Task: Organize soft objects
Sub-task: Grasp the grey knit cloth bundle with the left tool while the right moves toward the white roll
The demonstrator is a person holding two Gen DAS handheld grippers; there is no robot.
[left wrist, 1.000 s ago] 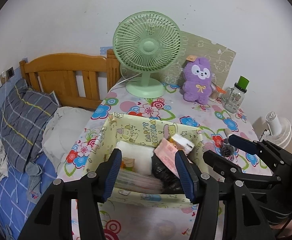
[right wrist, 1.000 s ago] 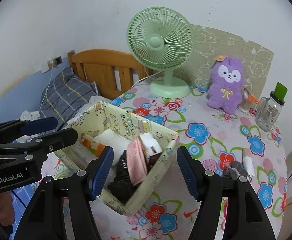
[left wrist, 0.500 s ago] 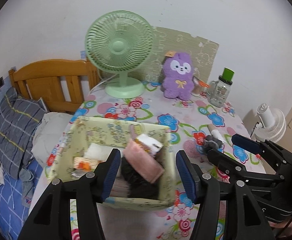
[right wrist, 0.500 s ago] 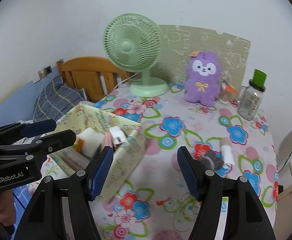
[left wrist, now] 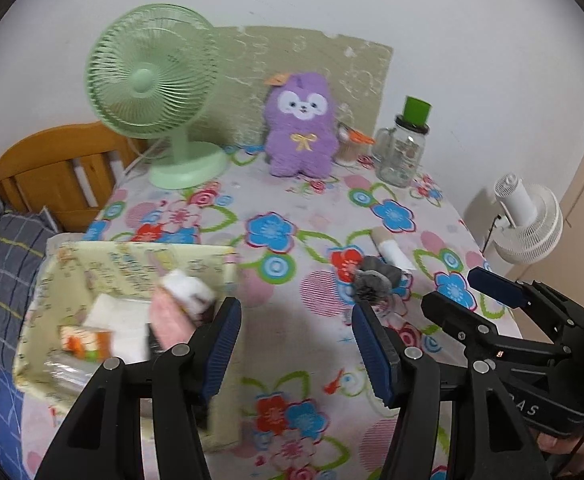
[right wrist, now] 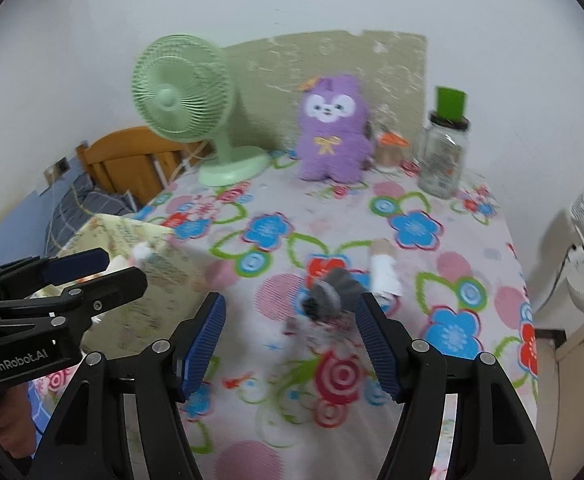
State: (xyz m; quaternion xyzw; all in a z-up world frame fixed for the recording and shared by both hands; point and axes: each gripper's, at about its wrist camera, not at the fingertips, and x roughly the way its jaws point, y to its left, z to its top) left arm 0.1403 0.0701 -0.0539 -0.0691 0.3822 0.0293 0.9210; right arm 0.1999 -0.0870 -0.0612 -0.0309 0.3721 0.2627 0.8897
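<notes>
Change since earlier: both views have swung to the right; the yellow fabric box [left wrist: 132, 320] now sits at the lower left of the left wrist view, off from between that gripper's fingers, and the grey sock bundle [right wrist: 331, 292] has come close ahead of the right gripper.
Left gripper [left wrist: 295, 344]: held low over the flowered surface [left wrist: 303, 208], pointing toward the back wall; its blue-padded fingers [left wrist: 222, 344] stand wide apart with nothing between them. The left finger overlaps the box's near right corner in the view.
Right gripper [right wrist: 292, 340]: also low and level, aimed forward; fingers [right wrist: 375, 340] spread wide, holding nothing. The sock bundle lies just ahead of the gap, near the right finger; whether they touch cannot be told through the blur.
Hands: a bit of the left hand [right wrist: 0, 420] shows gripping the left handle at the lower left of the right wrist view.
Sock bundle: on the surface, right of the box, touching or just beside a white-wrapped roll [left wrist: 391, 250].
Box contents: a pink folded item [left wrist: 170, 322], a white packet [left wrist: 188, 290], and other blurred things.
Back of surface: purple plush [left wrist: 299, 136] upright against the wall panel, between the green fan [left wrist: 152, 88] and a glass jar with green lid [left wrist: 405, 148].
</notes>
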